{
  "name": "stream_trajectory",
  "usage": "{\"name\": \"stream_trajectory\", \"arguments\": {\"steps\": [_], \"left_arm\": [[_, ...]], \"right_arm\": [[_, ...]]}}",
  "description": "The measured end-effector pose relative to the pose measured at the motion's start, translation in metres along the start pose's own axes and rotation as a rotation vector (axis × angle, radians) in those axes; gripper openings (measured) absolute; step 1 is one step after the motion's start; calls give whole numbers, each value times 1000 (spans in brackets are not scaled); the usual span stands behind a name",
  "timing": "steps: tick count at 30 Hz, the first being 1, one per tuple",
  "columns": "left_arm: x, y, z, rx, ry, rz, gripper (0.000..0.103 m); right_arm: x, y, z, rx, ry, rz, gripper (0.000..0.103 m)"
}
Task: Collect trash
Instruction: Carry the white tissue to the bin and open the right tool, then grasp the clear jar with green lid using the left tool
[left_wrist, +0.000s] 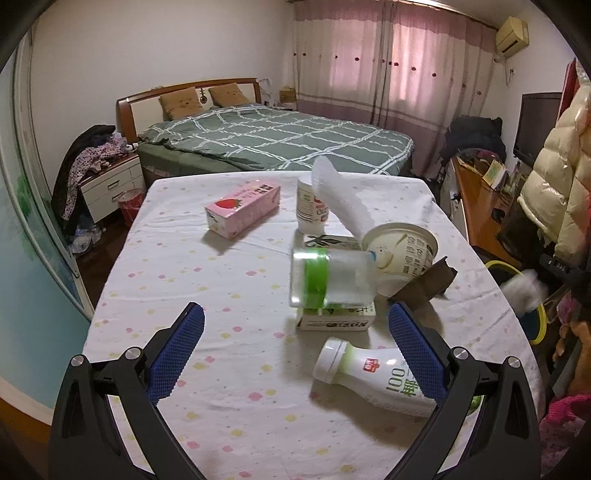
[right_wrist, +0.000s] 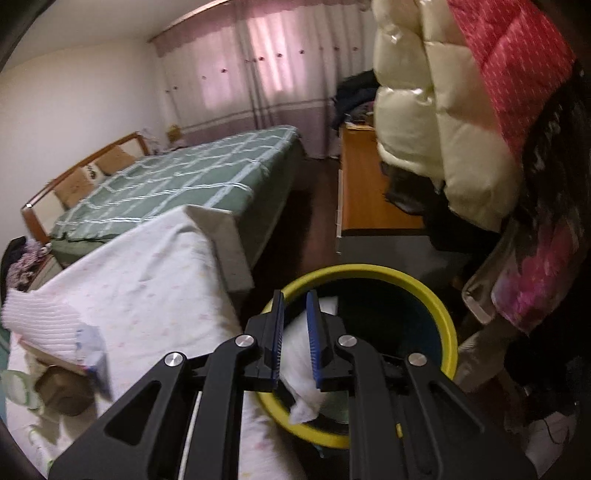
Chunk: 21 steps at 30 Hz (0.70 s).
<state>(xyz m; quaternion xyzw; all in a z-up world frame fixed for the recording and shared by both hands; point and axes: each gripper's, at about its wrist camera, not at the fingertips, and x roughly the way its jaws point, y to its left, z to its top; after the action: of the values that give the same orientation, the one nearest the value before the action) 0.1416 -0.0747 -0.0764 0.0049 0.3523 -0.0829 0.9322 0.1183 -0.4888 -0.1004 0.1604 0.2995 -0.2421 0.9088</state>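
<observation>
The right gripper (right_wrist: 295, 343) pinches a white tissue (right_wrist: 303, 398) over the yellow bin (right_wrist: 448, 332); next, let go. The left gripper (left_wrist: 295, 354) waits spread wide.

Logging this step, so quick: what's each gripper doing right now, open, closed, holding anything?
Left gripper: open, holding nothing, above the table.
Right gripper: shut on a white crumpled tissue, over the yellow-rimmed bin.

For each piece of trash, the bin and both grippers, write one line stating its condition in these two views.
Left gripper: open, empty, above the table.
Right gripper: shut on white tissue, over the bin.
Yellow-rimmed bin: upright, open top.
Pink strawberry carton: lying flat.
White drink bottle: on its side, capped.
Clear jar: tipped sideways on a box.
Yogurt cup: tilted, mouth towards the camera.
</observation>
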Motion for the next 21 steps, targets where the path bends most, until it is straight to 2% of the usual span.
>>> {"name": "stream_trajectory", "arguments": {"steps": [5, 10, 15, 21], "left_arm": [[8, -7, 0, 13, 15, -6, 98], [14, -10, 1, 21, 22, -8, 98], [24, -15, 3, 38, 32, -17, 98], [44, -23, 7, 60, 56, -32, 98]], "right_arm": [[14, -8, -4, 28, 22, -40, 13], [14, -9, -7, 43, 18, -25, 13], [8, 5, -12, 7, -8, -11, 26], [18, 14, -21, -14, 15, -11, 27]]}}
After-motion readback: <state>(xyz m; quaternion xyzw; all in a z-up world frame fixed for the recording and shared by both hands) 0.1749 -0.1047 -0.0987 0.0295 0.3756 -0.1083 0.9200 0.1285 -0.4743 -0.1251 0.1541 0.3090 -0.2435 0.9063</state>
